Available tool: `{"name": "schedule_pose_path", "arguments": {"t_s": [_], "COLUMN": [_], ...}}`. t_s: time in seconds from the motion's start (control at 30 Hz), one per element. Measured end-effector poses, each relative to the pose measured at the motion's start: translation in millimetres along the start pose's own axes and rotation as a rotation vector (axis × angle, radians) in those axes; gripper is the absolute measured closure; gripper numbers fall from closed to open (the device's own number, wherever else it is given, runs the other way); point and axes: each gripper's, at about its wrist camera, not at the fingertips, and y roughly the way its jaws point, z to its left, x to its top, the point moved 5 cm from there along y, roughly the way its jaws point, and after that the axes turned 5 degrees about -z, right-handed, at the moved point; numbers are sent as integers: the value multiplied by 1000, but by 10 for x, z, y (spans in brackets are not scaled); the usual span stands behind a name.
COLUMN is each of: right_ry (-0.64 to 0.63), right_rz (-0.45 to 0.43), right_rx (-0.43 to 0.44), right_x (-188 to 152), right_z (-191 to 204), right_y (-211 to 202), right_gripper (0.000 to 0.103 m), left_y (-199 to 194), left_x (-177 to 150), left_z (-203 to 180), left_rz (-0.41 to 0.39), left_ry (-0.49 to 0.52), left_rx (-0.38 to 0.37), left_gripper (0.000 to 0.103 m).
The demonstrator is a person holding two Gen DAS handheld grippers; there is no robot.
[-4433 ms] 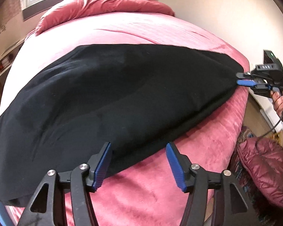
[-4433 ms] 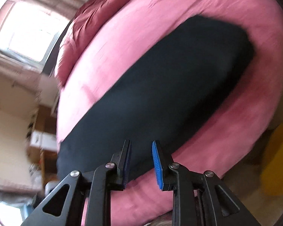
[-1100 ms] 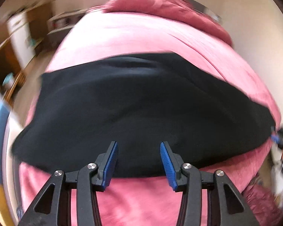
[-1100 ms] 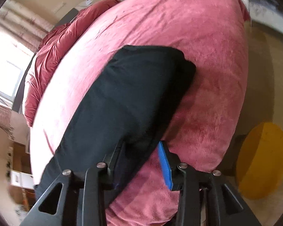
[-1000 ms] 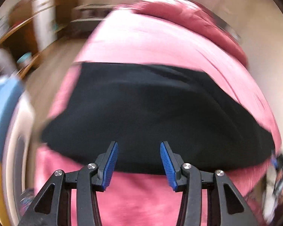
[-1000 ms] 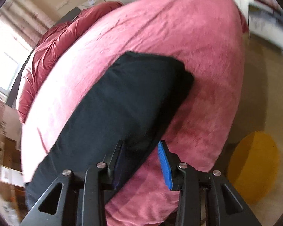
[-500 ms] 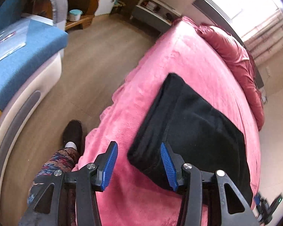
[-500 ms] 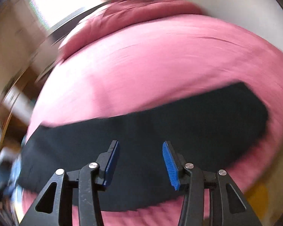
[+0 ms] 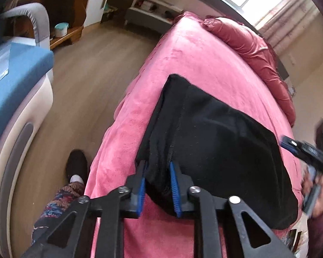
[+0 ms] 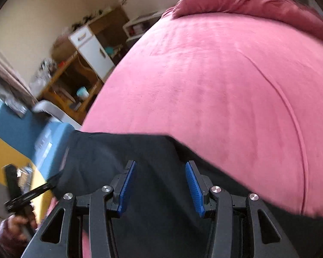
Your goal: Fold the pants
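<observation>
Black pants (image 9: 215, 142) lie folded lengthwise across the near part of a pink bed (image 9: 200, 64). My left gripper (image 9: 158, 176) is shut on the near corner of the pants at their left end. In the right wrist view the pants (image 10: 122, 154) fill the lower frame. My right gripper (image 10: 160, 180) is open and hovers over the black cloth, holding nothing. The right gripper also shows at the far right of the left wrist view (image 9: 305, 150), and the left gripper shows at the lower left of the right wrist view (image 10: 30, 195).
A dark red duvet (image 9: 254, 49) is bunched at the head of the bed. A blue and white sofa (image 9: 15, 90) and wooden shelves (image 9: 60, 28) stand left of the bed across a wood floor. The person's foot (image 9: 75, 165) is beside the bed.
My left gripper has closed on the pants' left-end corner. My right gripper has left the other end, stayed open, and swung over the middle of the pants.
</observation>
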Motion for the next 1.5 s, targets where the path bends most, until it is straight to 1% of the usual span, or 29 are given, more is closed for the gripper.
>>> {"name": "schedule_pose_path", "arguments": {"t_s": [0.07, 0.1, 0.13, 0.17, 0.23, 0.3, 0.37, 0.4, 0.47, 0.53, 0.57, 0.63, 0.67, 0.73, 0.77, 0.8, 0.83, 0.87, 0.93, 0.97, 1.0, 1.07, 1.13, 1.23, 1.3, 1.33, 1.4, 1.47, 1.5], "right_ry": [-49, -69, -91, -118, -166, -153, -127, -124, -160, -176, -188, -169, -156, -143, -136, -129, -121, -113, -105, -101, -94, -82, -72, -36, -14, 7, 56, 108, 137], "right_rz": [50, 86, 136, 155, 139, 56, 25, 30, 54, 75, 67, 50, 38, 14, -4, -21, -40, -56, -94, -111, -118, -131, -127, -107, -96, -94, -86, -87, -93], "right_rx": [-30, -43, -67, -75, -85, -46, -63, -68, -103, -129, -141, -143, -141, -140, -147, -150, -144, -140, -143, -137, -123, -109, -109, -130, -156, -166, -172, -207, -217], "right_x": [109, 123, 110, 148, 151, 260, 333, 333, 304, 232, 225, 242, 245, 256, 246, 253, 258, 261, 254, 219, 179, 81, -44, -343, -550, -652, -836, -1073, -1183], "right_z": [44, 58, 69, 75, 113, 117, 12, -25, 2, 41, 36, 43, 49, 44, 20, 21, 27, 24, 48, 50, 71, 105, 120, 30, -88, -155, -290, -450, -532], "right_y": [213, 323, 450, 525, 518, 375, 370, 419, 582, 767, 785, 795, 779, 711, 657, 598, 525, 455, 328, 202, 133, -15, -127, -296, -439, -508, -610, -767, -860], "right_gripper": [55, 58, 67, 97, 98, 98, 99, 99, 99, 98, 98, 95, 95, 91, 85, 73, 68, 59, 58, 58, 58, 58, 58, 57, 57, 57, 57, 57, 57], "left_y": [-91, -150, -189, -234, -347, -399, -321, -244, -94, -69, -101, -182, -242, -386, -452, -496, -534, -559, -528, -457, -389, -172, 58, 430, 650, 740, 915, 1020, 1131], "left_x": [5, 11, 10, 14, 21, 11, -15, -41, -97, -91, -61, -2, 46, 143, 192, 228, 274, 318, 348, 355, 361, 341, 280, 156, 105, 91, 114, 130, 137], "left_z": [-8, -34, -49, -63, -73, -44, 8, 39, 59, 60, 58, 82, 95, 119, 96, 61, 5, -101, -282, -436, -520, -788, -1052, -1393, -1509, -1577, -1612, -1607, -1594], "left_rz": [-26, -47, -56, -67, -98, -114, -94, -70, -17, -3, -13, -40, -61, -116, -141, -158, -173, -186, -186, -170, -157, -115, -65, 18, 48, 63, 76, 87, 97], "left_ry": [15, 24, 26, 26, 25, 36, 50, 55, 77, 63, 62, 59, 54, 44, 51, 57, 66, 88, 130, 161, 182, 243, 313, 397, 428, 437, 428, 434, 438], "left_rx": [-18, -35, -45, -58, -69, -42, -14, 12, 62, 79, 89, 155, 165, 188, 190, 181, 168, 139, 84, 40, 16, -46, -87, -132, -114, -118, -94, -88, -56], "left_gripper": [90, 91, 92, 93, 93, 94, 94, 94, 94, 91, 90, 79, 79, 75, 75, 75, 75, 74, 74, 74, 74, 73, 73, 73, 73, 73, 73, 73, 73]}}
